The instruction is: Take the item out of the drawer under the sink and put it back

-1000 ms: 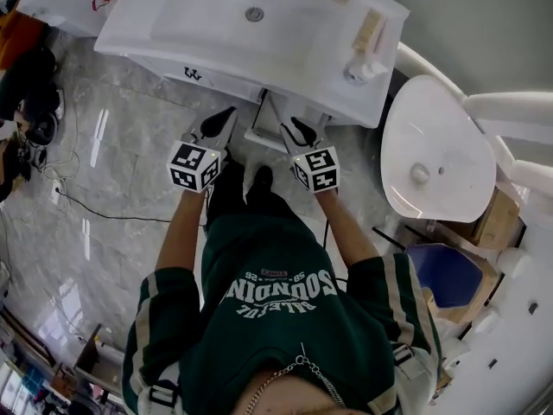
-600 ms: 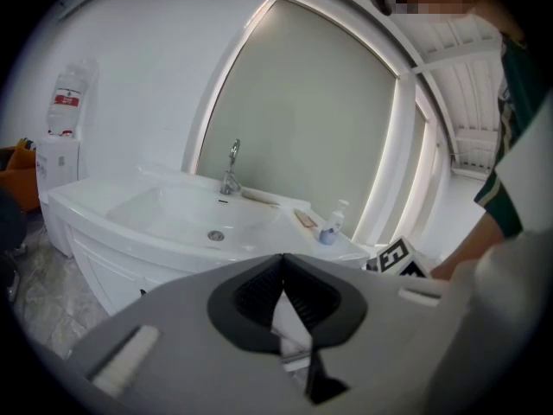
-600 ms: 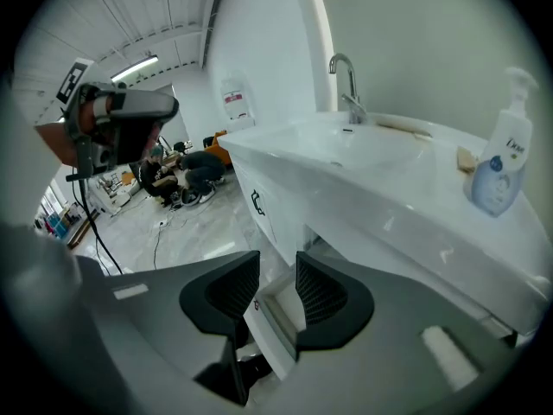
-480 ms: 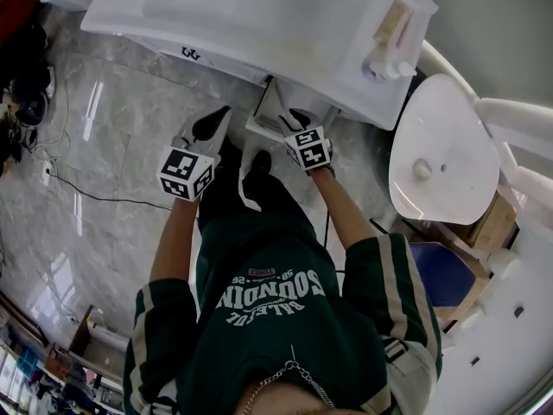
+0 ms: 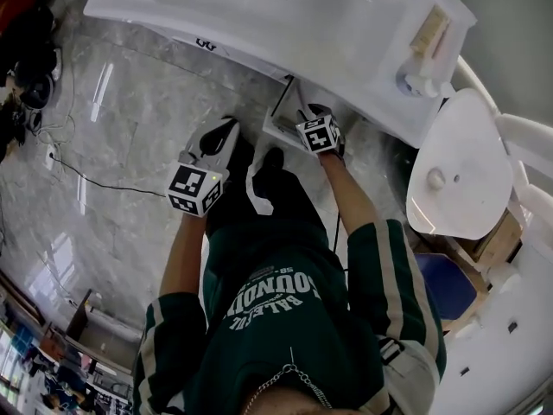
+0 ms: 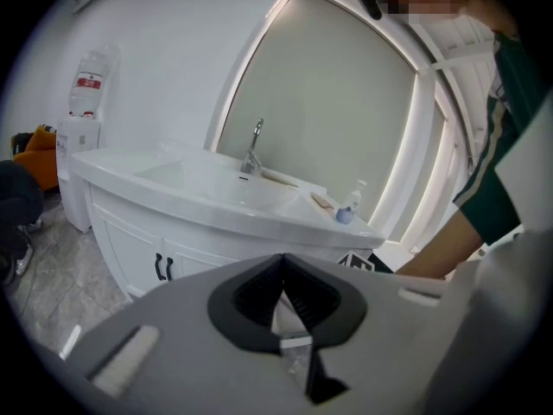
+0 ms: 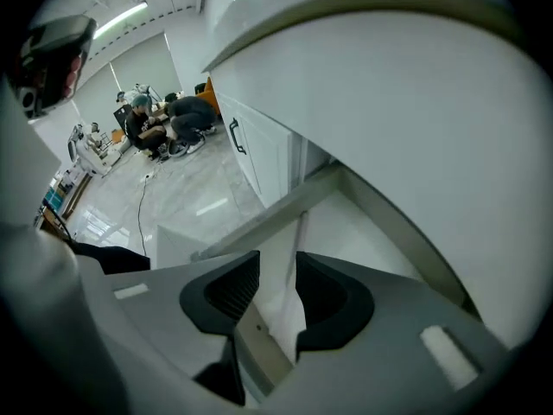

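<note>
Both hands have dropped since a second ago, the right gripper (image 5: 305, 112) way more, so it's now tipped down into the open drawer (image 5: 278, 121) under the sink counter (image 5: 259, 24). Its fingers (image 7: 232, 290) have just been opening and sit wide apart with nothing clamped, only the drawer's white inside showing in the gap. The left gripper (image 5: 230, 126) hangs over the floor (image 5: 130, 119), fingers (image 6: 259, 296) closed together, empty. Can't make out the item anywhere; the drawer just looks plain white.

Right gripper (image 7: 278, 275) lower at the drawer (image 5: 278, 121), fingers (image 7: 232, 294) just wider, empty.
</note>
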The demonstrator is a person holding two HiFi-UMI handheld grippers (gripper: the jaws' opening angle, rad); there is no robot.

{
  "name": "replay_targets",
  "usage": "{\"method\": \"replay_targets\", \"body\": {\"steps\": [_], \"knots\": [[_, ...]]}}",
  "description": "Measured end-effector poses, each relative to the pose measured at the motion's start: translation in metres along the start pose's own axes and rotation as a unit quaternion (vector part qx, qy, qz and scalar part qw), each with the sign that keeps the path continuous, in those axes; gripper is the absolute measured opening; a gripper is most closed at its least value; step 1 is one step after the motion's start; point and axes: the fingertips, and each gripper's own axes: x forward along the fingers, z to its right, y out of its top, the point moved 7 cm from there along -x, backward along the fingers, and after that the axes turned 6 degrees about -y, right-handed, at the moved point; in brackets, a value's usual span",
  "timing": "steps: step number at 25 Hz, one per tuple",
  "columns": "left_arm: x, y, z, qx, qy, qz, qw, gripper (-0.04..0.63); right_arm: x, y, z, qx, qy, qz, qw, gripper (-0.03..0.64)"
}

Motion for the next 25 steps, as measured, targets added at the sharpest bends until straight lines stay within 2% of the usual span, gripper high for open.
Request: {"method": "replay_targets", "body": {"steps": [9, 16, 18, 22, 25], "knots": [[-0.018, -0.032, -0.030, -0.027, 0.033, -0.015, 0.9990, 0.049, 0.051, -0.017, 0.009, -0.013, -0.022, -0.050, 0.998, 0.107], [-0.023, -0.037, -0.045, -0.036, 0.042, -0.019, 0.9983, 0.049, 0.075, -0.018, 0.006, -0.015, -0.029, -0.083, 0.996, 0.107], [-0.024, -0.039, -0.048, -0.038, 0.043, -0.021, 0.9981, 0.049, 0.079, -0.019, 0.008, -0.011, -0.042, -0.094, 0.995, 0.107], [-0.028, -0.040, -0.052, -0.042, 0.046, -0.024, 0.9977, 0.049, 0.080, -0.018, 0.010, -0.016, -0.065, -0.107, 0.992, 0.064], [-0.029, -0.039, -0.053, -0.044, 0.046, -0.026, 0.9977, 0.049, 0.079, -0.017, 0.011, 0.007, -0.066, -0.113, 0.991, 0.057]]}}
